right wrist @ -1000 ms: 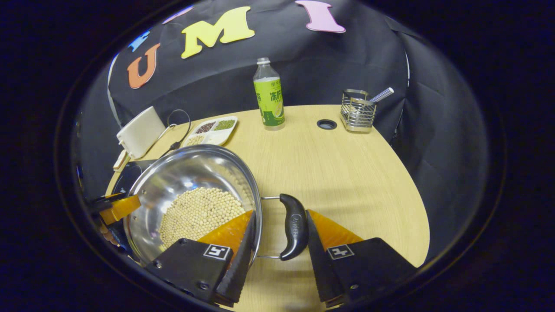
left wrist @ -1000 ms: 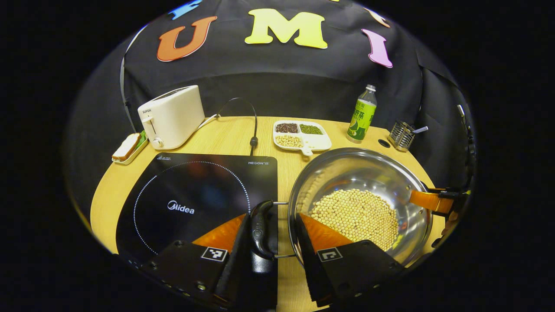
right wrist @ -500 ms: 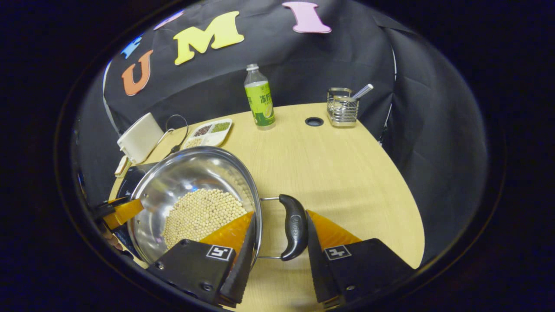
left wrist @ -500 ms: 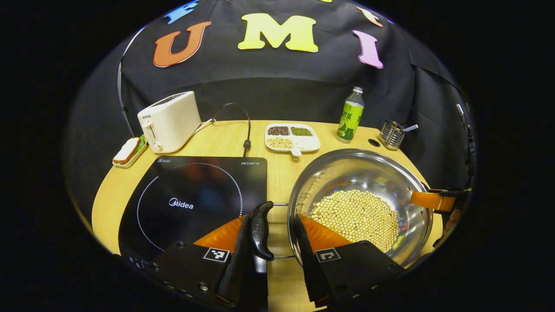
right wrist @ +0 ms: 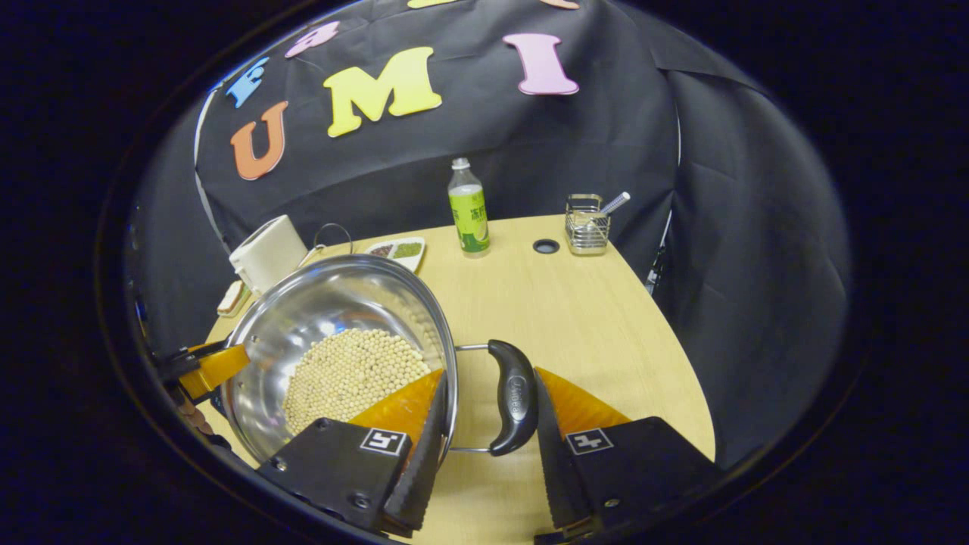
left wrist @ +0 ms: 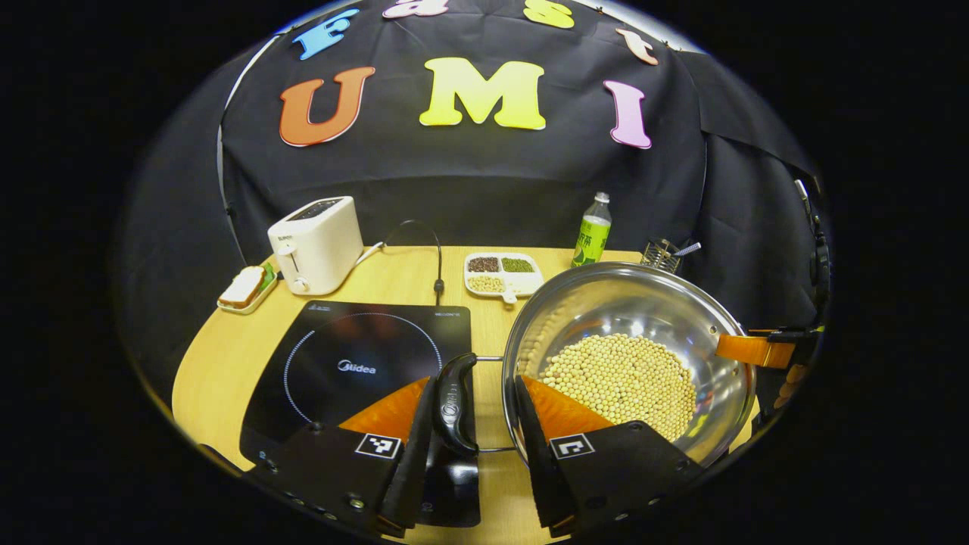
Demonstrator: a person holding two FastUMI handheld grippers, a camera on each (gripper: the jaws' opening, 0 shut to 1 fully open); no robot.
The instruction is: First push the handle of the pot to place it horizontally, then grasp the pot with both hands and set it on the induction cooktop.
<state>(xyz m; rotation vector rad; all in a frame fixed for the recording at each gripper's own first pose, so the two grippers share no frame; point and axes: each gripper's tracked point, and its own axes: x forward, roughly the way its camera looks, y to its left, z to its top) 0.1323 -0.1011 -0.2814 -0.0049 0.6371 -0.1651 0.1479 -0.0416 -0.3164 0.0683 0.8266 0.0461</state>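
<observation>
Pot [left wrist: 628, 333] of pale beans hangs lifted over the table's [right wrist: 575, 303] front edge, beside the induction cooktop [left wrist: 356, 356]. Our left gripper [left wrist: 473, 420] straddles one black handle [left wrist: 454, 393], fingers apart; our right gripper [right wrist: 484, 420] likewise straddles the opposite handle [right wrist: 513, 397] and rim. We cannot tell whether either presses.

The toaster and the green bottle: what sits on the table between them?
In the left gripper view, a divided dish of beans lies between the toaster and the bottle, with a black cord nearer the toaster.
</observation>
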